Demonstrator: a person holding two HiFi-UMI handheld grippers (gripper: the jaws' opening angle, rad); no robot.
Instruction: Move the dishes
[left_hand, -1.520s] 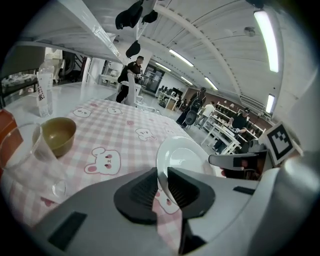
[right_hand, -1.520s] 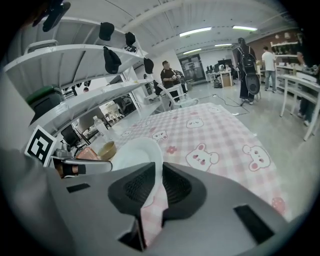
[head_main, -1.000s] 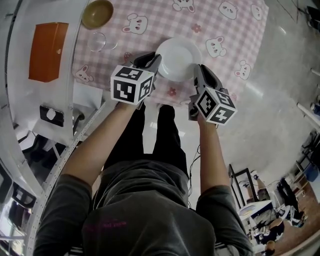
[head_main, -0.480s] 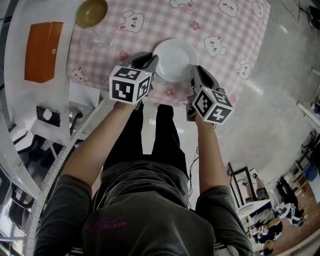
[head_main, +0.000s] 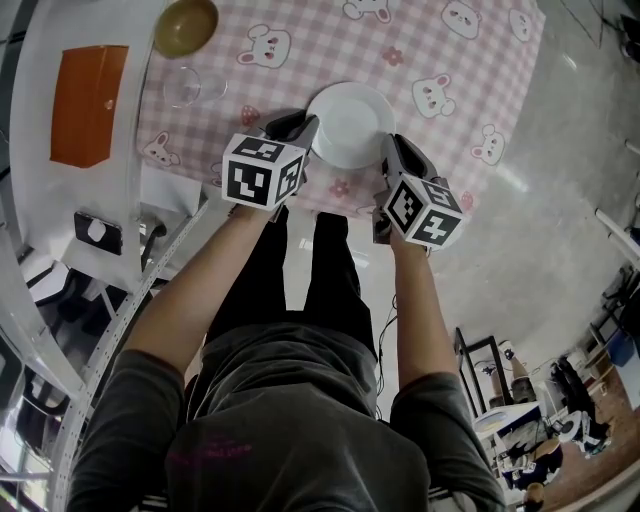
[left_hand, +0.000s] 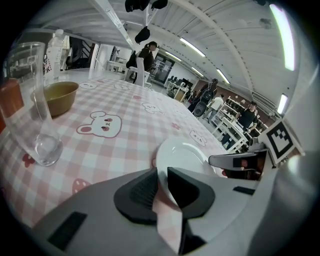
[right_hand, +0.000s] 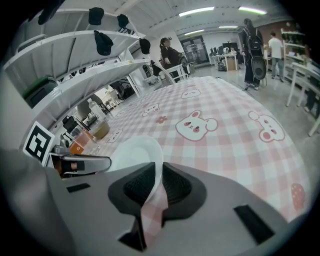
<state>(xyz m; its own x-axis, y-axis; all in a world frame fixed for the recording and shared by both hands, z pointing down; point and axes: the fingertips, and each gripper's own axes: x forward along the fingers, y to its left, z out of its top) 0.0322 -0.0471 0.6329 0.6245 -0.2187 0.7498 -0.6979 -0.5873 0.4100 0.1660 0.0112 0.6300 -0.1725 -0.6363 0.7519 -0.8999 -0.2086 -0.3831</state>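
Observation:
A white plate (head_main: 350, 122) is held near the front edge of the pink checked table (head_main: 470, 70), one gripper on each side. My left gripper (head_main: 306, 128) is shut on the plate's left rim (left_hand: 162, 172). On the opposite rim (right_hand: 156, 172) my right gripper (head_main: 388, 148) is shut too. The plate (left_hand: 182, 156) sits low, close to the cloth; whether it touches the table I cannot tell. In the right gripper view the plate (right_hand: 132, 155) curves away to the left, with the left gripper's jaw beyond it.
A clear glass (head_main: 186, 86) and a brown bowl (head_main: 186, 26) stand at the table's left part. An orange box (head_main: 88, 103) lies on a white shelf (head_main: 140, 130) to the left. The person's legs are below the table edge. People stand far off.
Both grippers and the plate have sunk a little toward the table. The grips on the rim look the same.

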